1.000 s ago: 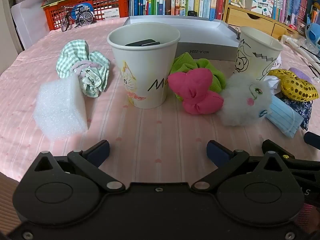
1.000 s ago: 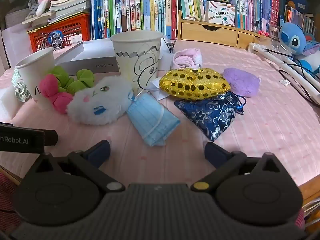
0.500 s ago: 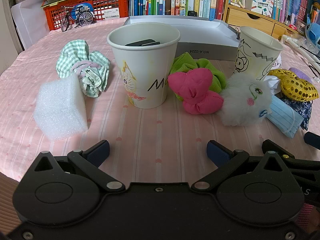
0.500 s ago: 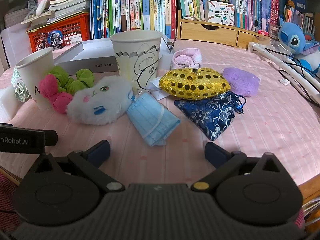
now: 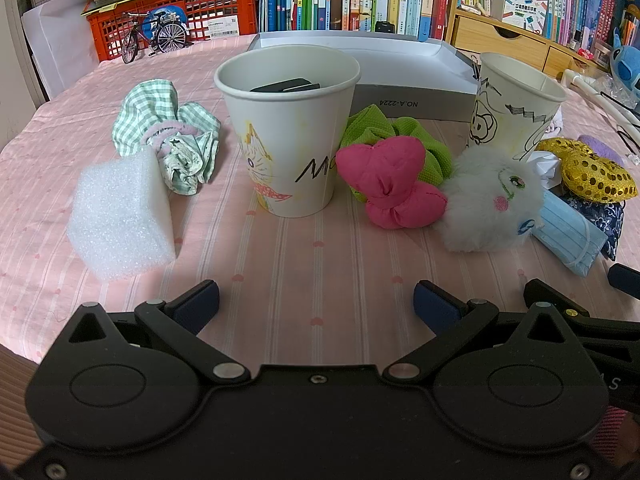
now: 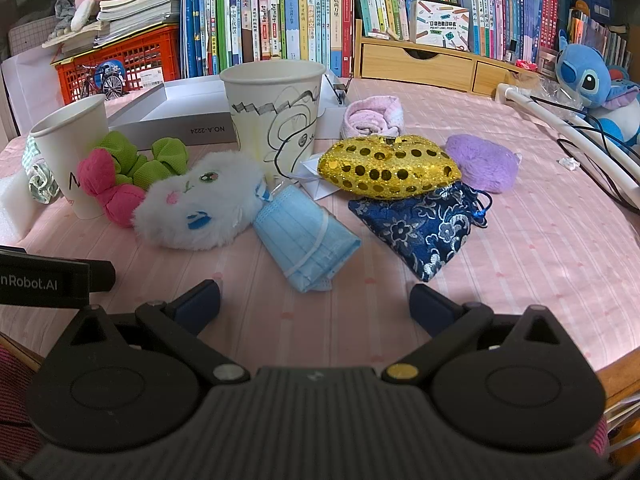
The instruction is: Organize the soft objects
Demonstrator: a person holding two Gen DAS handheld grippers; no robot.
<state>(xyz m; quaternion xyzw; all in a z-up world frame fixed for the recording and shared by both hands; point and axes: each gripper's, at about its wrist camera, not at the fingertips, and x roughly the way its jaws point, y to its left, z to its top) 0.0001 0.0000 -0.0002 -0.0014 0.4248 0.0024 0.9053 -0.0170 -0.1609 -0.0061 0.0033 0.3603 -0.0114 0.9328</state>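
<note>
Soft things lie on a pink tablecloth: a white foam block [image 5: 120, 216], a green checked scrunchie [image 5: 168, 132], a pink bow [image 5: 394, 182] on a green scrunchie [image 5: 424, 148], a white furry cat toy [image 5: 490, 198], a blue face mask [image 6: 306, 240], a gold sequin heart [image 6: 388, 166], a blue brocade pouch [image 6: 426, 226] and a purple puff [image 6: 482, 162]. Two paper cups stand among them, one with a dark object inside [image 5: 288, 128] and one with a doodle [image 6: 276, 120]. My left gripper [image 5: 316, 306] hangs open near the front edge, below the first cup. My right gripper [image 6: 314, 302] is open just in front of the mask.
A grey shallow box [image 5: 400, 64] lies behind the cups. Books, a red crate [image 5: 176, 20] and a wooden drawer unit [image 6: 424, 62] line the back. A rolled pink cloth [image 6: 374, 116], a white tube with cables [image 6: 568, 130] and a blue plush [image 6: 600, 92] sit at the right.
</note>
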